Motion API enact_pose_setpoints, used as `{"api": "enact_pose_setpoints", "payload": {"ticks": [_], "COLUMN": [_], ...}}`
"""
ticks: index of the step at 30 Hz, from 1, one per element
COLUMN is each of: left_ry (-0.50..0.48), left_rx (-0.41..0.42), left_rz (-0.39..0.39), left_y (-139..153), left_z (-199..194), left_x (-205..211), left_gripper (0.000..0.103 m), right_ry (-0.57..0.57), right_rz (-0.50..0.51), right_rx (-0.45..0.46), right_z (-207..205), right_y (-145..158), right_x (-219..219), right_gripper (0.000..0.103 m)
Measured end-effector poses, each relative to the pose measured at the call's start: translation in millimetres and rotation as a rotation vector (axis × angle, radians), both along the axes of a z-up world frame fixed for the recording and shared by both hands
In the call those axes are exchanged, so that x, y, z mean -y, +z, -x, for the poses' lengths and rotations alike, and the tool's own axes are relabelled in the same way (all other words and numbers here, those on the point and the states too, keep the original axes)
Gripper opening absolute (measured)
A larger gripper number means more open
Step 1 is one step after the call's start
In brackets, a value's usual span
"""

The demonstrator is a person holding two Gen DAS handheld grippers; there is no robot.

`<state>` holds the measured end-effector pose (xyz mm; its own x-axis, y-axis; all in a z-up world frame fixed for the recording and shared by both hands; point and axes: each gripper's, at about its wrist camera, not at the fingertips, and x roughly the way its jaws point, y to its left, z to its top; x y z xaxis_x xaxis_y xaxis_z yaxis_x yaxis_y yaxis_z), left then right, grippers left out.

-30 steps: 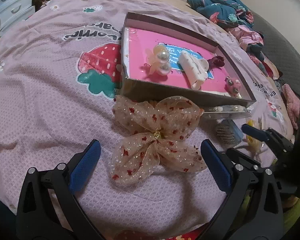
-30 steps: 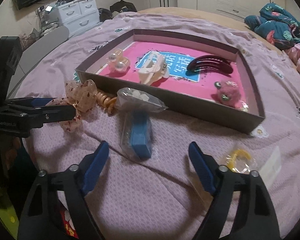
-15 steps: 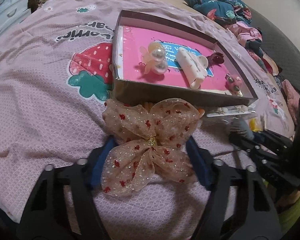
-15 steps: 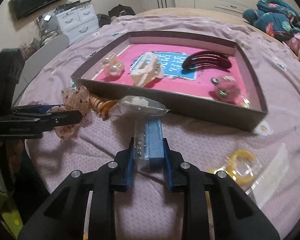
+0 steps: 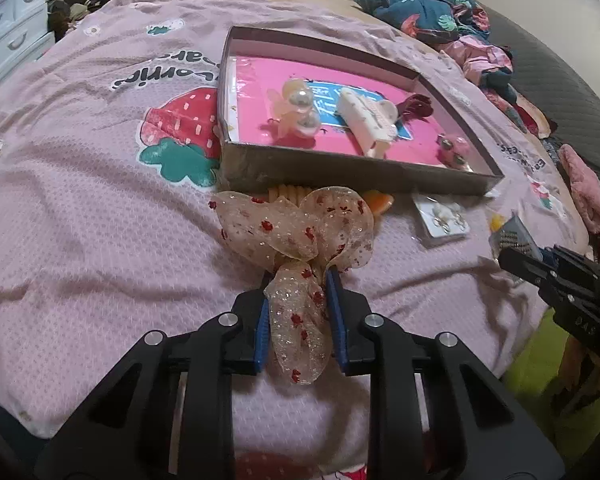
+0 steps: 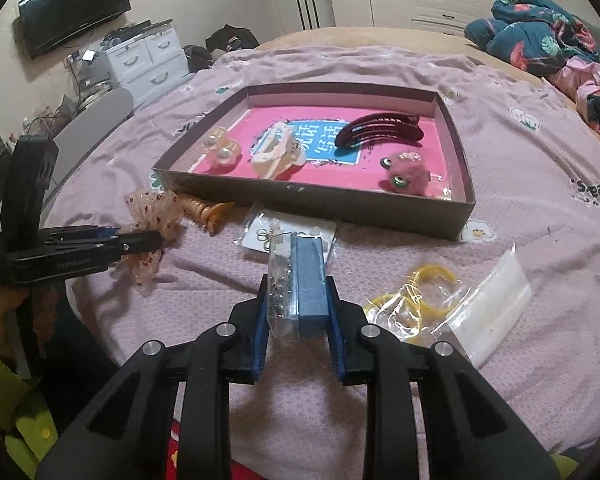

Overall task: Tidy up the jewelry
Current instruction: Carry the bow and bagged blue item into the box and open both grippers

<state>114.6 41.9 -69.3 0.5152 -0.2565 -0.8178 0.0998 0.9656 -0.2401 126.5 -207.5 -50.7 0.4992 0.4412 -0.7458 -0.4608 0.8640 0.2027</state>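
When we examined both wrist views, we found the left gripper [image 5: 298, 300] pinched on the sheer bow [image 5: 296, 236], just in front of the tray's near wall. The right gripper [image 6: 298, 308] was clamped on a clear packet holding a blue block [image 6: 300, 284], also short of that wall. We took the tray [image 6: 312, 196] as our landmark. Inside it lay a pearl clip [image 6: 220, 150], a cream claw clip [image 6: 276, 152], a dark red clip [image 6: 380, 130] and a pink fuzzy piece [image 6: 406, 176]. Outside, touching or just beside its near wall, we noted an orange spiral tie [image 6: 204, 210] and an earring card [image 6: 288, 236]; a bagged yellow item [image 6: 420, 292] lay nearer the right gripper. We judged the work roughly half complete: four pieces stowed, two in hand, three outstanding.
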Motion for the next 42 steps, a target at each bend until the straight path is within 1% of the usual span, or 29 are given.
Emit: {"api": "enact_pose_setpoints", "payload": {"ticks": [9,15,20,27,42], "left_ry": [-0.027,-0.036,-0.04,-0.049,-0.095], "left_rx": [0.032,0.097,0.139,0.182,0.217], "left_rz": [0.018,0.015,0.016,0.021,0.021], "left_y": [17.7,40.8,57.5,75.8,94.0], "left_z": [24.3,31.9,30.7,22.7,-14.6], "left_x": [3.5,8.1,11.2,18.0,47.7], "left_gripper": [0.016,0.016,0.016,0.016,0.016], "right_ry": [0.028,0.048,0.064,0.056,-0.064], "right_rz": [-0.006,-0.016,-0.027,-0.042,-0.077], "right_rx": [0.017,0.042,0.064,0.087,0.145], "right_z": [15.0,21.9,25.8,25.4,-4.4], "right_y": [15.1,26.2,36.4,47.0,74.0], "right_x": [-1.9,-7.4,-11.2,-8.0,33.5], "right_gripper": [0.024,0.024,0.024,0.024,0.024]}}
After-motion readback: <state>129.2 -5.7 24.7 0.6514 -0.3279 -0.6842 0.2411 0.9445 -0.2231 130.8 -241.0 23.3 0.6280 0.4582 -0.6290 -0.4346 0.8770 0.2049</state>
